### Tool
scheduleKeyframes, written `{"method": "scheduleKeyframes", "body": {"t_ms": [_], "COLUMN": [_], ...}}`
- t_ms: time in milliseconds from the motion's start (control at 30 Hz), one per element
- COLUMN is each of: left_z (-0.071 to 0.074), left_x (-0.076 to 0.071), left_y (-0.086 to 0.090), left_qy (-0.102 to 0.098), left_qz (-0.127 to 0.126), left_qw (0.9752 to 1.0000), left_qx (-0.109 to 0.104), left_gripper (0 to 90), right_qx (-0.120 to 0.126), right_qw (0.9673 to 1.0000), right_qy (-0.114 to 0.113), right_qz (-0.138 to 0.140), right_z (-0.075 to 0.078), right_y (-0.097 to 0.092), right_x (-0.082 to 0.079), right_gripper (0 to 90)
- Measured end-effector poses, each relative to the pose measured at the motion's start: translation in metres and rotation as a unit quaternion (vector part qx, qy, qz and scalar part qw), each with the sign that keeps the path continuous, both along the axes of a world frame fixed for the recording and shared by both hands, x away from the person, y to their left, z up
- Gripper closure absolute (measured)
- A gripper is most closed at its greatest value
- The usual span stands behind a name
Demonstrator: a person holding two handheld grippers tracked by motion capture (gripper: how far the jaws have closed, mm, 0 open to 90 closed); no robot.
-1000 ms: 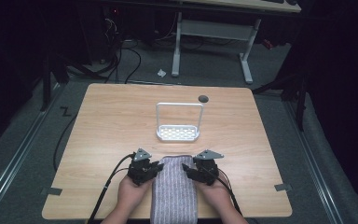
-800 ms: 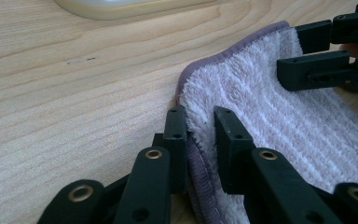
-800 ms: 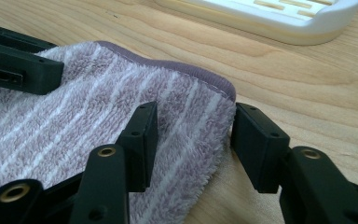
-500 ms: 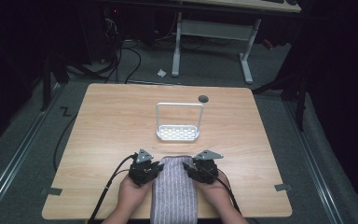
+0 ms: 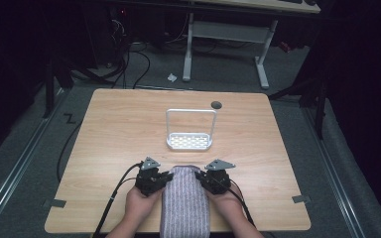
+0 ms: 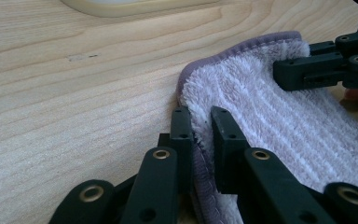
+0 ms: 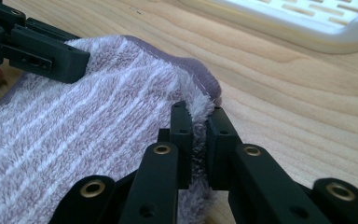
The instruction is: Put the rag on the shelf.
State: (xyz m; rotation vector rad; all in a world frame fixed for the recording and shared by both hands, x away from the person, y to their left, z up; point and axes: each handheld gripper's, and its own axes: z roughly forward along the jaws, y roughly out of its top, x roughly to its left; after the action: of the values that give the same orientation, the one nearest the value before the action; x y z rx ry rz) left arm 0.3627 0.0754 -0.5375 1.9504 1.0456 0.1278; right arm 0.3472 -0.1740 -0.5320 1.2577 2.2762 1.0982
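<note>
Since the earlier frames hardly anything on the table has shifted; the change is in the jaws: those of the right gripper (image 7: 199, 116) have just been closing from wide to a narrow pinch, with the edge of the striped purple towel (image 5: 184, 203) between them, and those of the left gripper (image 6: 200, 119) have closed a little further on the opposite edge. Both hands have kept their place. The towel lies folded lengthwise at the near edge of the wooden table (image 5: 114, 129), its far end towards the white rack (image 5: 189, 141), which stands apart from it. In each gripper view the black pads press the fluffy pile and its hem from both sides, so both far corners look held. To do this step well, I would check that each pinch catches every layer of the fold and not just the top pile, then lift both corners together, level and at the same pace, keeping them evenly apart so the cloth stays taut.
</note>
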Motion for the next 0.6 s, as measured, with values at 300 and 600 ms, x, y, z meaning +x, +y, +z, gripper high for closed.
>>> {"method": "scheduleKeyframes", "body": {"t_ms": [300,600], "left_z": [0.004,0.021], "left_x": [-0.004,-0.015], "left_y": [0.003,0.005], "left_qy": [-0.026,-0.069], "left_qz": [0.004,0.025], "left_qw": [0.9992,0.9957], "left_qx": [-0.029,-0.056], "left_gripper": [80.6,80.3], "right_qx": [0.002,0.011], "right_qw": [0.9986,0.9949], "right_qy": [-0.053,-0.099], "right_qz": [-0.006,-0.012], "right_z": [0.012,0.02], "right_y": [-0.001,-0.001], "right_x": [-0.011,-0.019], "right_gripper": [84.0,83.8]}}
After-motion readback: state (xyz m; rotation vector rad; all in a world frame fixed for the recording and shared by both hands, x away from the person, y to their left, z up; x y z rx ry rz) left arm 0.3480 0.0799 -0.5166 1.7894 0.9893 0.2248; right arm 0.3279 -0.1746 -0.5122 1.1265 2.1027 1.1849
